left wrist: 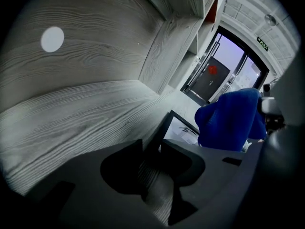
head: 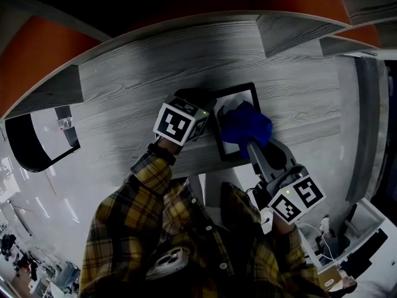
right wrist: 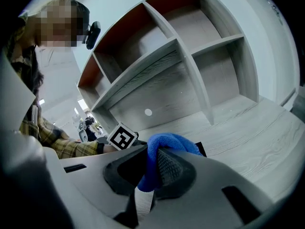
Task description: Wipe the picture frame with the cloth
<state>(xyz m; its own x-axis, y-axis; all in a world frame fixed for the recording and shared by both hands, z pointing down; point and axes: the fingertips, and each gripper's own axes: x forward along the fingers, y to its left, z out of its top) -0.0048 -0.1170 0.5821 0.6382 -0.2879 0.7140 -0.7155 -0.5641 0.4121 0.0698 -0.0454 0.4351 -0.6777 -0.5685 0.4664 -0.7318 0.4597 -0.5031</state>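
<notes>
A black picture frame (head: 243, 97) with a white picture lies flat on the grey wood table (head: 124, 104). A bunched blue cloth (head: 247, 126) rests on it, and my right gripper (head: 251, 143) is shut on that cloth from the near side. The right gripper view shows the cloth (right wrist: 171, 142) pinched between the jaws of the right gripper (right wrist: 152, 168). My left gripper (head: 209, 113) sits low at the frame's left edge. In the left gripper view the left gripper (left wrist: 152, 163) stands open, with the frame's (left wrist: 183, 130) dark corner just at its tips and the cloth (left wrist: 233, 120) to the right.
Behind the table rises a grey wood back panel with a white round dot (left wrist: 52, 38) and open shelf compartments (right wrist: 209, 27) with orange inner walls. A white unit with cables (head: 325, 225) stands at the lower right. The person's plaid sleeve (head: 149, 172) reaches over the near edge.
</notes>
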